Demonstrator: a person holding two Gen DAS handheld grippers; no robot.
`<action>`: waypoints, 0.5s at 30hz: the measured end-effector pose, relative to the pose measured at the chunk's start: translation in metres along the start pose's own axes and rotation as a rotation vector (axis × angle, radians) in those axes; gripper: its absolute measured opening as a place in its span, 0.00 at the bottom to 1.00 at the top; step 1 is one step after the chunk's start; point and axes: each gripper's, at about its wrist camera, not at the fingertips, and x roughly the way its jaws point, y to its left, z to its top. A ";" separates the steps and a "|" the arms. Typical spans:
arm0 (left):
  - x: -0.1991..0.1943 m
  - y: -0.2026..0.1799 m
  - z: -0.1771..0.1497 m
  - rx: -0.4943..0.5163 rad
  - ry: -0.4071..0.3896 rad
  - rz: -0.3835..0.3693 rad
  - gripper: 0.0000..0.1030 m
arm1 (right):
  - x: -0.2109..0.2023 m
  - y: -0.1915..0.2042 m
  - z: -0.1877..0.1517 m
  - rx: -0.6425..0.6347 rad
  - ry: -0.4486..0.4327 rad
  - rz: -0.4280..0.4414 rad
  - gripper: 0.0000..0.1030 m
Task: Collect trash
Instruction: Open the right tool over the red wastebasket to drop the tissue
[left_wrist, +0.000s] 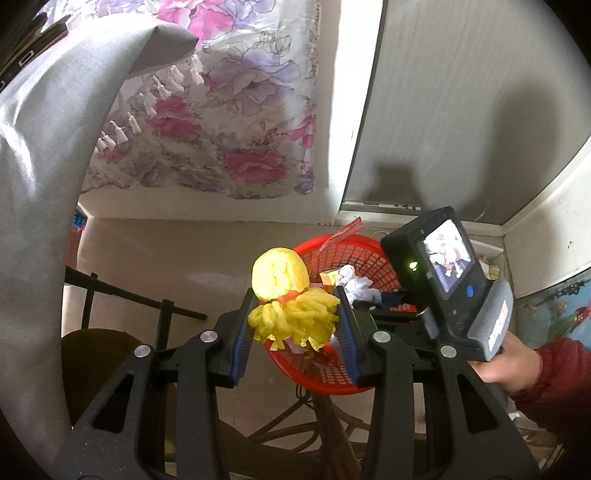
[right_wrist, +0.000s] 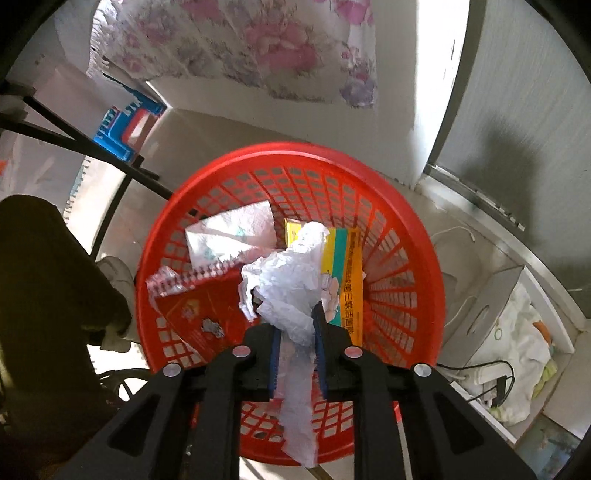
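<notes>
Left claw tilted down, pads clamped, jaws partly apart. Right claw steeply down, jaws narrow. Hand grips right handle.

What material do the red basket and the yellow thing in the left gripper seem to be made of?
Red basket: most likely moulded plastic, slightly glossy, with a regular grid of holes in its wall. Yellow thing in the left gripper: probably soft foam netting, matte, with a frayed fringe of strands; its pads appear to squeeze it.

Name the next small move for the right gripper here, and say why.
Probably open the right gripper to drop the crumpled paper. The paper sits between its fingers directly above the red basket, which already holds a box and wrappers, so it should fall inside.
</notes>
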 end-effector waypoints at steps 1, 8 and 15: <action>0.000 0.000 0.000 0.004 -0.001 0.003 0.40 | 0.001 0.000 0.000 0.001 0.002 0.003 0.20; -0.009 0.000 0.005 0.026 -0.026 0.033 0.40 | -0.007 -0.006 0.001 0.033 -0.021 0.027 0.41; -0.022 0.004 0.015 0.027 -0.059 0.048 0.40 | -0.043 -0.007 0.004 0.012 -0.091 0.040 0.41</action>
